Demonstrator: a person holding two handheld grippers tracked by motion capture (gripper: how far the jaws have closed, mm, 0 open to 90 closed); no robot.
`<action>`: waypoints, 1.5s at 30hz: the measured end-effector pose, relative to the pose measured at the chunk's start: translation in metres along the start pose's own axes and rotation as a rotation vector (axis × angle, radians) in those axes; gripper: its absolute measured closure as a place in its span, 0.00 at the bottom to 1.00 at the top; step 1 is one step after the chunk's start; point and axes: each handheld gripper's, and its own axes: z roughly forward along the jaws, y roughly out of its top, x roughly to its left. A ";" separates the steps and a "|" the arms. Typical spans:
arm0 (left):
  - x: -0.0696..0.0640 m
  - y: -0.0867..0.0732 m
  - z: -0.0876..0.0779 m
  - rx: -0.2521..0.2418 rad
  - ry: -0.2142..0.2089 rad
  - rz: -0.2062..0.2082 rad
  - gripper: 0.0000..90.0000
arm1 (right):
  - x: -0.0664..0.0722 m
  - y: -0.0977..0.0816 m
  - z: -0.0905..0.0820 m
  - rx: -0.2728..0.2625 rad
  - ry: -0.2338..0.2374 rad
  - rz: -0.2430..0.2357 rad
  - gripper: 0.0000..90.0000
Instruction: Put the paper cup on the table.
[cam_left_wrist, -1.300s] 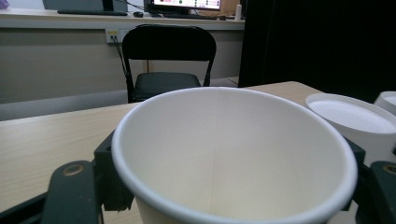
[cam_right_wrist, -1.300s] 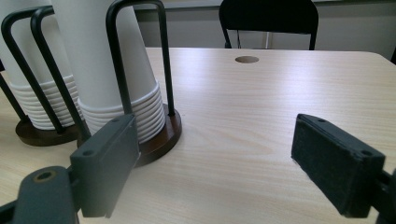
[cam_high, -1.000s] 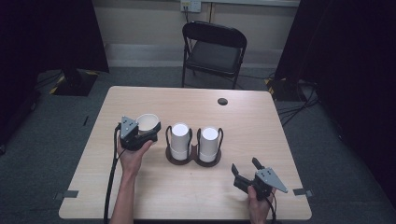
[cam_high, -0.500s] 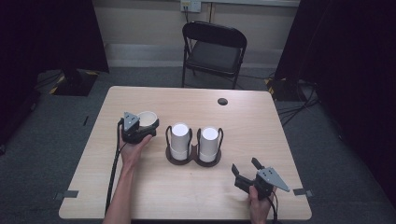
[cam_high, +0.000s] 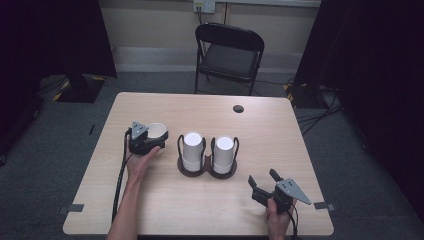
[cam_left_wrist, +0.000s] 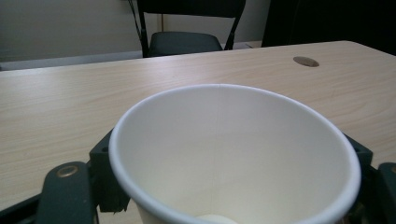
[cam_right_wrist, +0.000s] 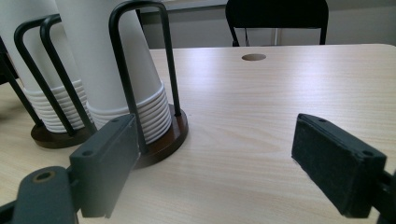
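On the left of the worktop (cam_high: 200, 200), the left tongs (cam_high: 152, 141) have a white paper cup (cam_left_wrist: 233, 154) standing upright between their jaws, which have just been opening; whether the pads press on it I cannot tell. The cup sits just left of the cup holder (cam_high: 207, 169) with two inverted stacks. The right tongs (cam_right_wrist: 215, 163), near right, gape wide with nothing between them

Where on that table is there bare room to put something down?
Free: the far strip of the light wooden table beside its round cable hole, and the near middle. Crowded: the white paper cup and dark two-stack cup holder.
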 end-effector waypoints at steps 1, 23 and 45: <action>0.000 -0.001 0.000 0.003 -0.002 -0.002 0.24 | 0.000 0.000 0.000 -0.001 0.001 0.002 0.15; -0.005 -0.013 -0.006 0.064 -0.024 0.032 0.17 | -0.001 0.000 0.001 0.007 0.005 0.011 0.15; -0.010 -0.024 -0.033 0.057 -0.004 0.059 0.17 | -0.002 0.000 0.001 0.010 0.010 0.017 0.15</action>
